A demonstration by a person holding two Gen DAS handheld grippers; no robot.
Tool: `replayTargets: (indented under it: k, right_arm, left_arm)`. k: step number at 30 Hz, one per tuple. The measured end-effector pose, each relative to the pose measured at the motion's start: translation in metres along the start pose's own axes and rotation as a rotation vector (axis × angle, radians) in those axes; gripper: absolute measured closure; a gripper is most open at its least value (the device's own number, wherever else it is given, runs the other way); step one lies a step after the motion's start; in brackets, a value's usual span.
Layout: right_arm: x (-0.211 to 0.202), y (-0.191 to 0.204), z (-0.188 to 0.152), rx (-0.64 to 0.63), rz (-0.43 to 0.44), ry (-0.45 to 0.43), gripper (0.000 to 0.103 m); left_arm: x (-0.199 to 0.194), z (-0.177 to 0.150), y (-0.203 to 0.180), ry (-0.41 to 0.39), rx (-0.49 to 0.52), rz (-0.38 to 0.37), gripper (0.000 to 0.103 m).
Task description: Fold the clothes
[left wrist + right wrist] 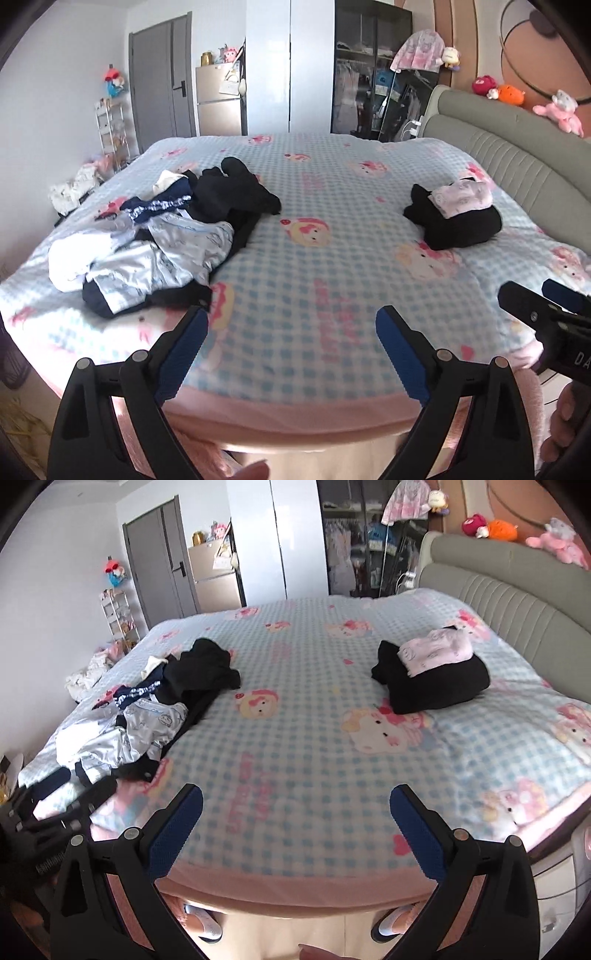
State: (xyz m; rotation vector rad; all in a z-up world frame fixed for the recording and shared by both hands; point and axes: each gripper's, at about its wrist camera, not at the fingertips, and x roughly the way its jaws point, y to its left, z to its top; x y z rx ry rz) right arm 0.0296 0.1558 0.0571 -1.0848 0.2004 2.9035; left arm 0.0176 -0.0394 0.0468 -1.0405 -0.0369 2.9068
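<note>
A heap of unfolded clothes (155,236) (144,720), black, navy and pale blue, lies on the left of the bed. A folded stack (456,216) (436,679), a pink garment on a black one, sits at the right near the headboard. My left gripper (291,321) hangs open over the bed's near edge, nothing between its blue pads. My right gripper (295,801) is open too, empty, above the same edge. The right gripper's fingers (528,306) show at the right of the left wrist view. The left gripper's body (44,812) shows at the left of the right wrist view.
The bed carries a blue checked blanket (332,229) (314,709) with cartoon prints. A grey padded headboard (517,147) (517,602) stands at the right with plush toys (517,98) above it. Beyond the bed are a door (162,81), a small fridge (218,99) and a wardrobe (369,74). The person's shoes (207,923) show below.
</note>
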Motion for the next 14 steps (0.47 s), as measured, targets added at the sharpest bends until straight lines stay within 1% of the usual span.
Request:
replayTargets:
  k: [2,4,7,10,14]
  right_arm:
    - [-0.009,-0.005,-0.008,0.035,0.007,-0.006,0.0]
    - [-0.011,-0.009,-0.015,0.051,0.026,0.008,0.0]
    - [-0.011,-0.015,-0.021,0.056,0.028,0.021,0.0]
    - [-0.006,-0.022,-0.026,0.072,0.032,0.039,0.0]
    - [0.007,-0.028,-0.032,0.096,0.073,0.088,0.0]
  left_arm:
    - [-0.004,-0.006,-0.003,0.009,-0.016,-0.012,0.009]
    - [-0.008,-0.013,-0.007,0.016,-0.029,-0.019,0.009]
    - [-0.008,-0.019,-0.01,0.018,-0.019,0.003,0.009]
    - [-0.007,-0.019,-0.005,0.016,-0.033,0.014,0.009]
    - [-0.005,-0.019,0.003,0.013,-0.06,0.016,0.009]
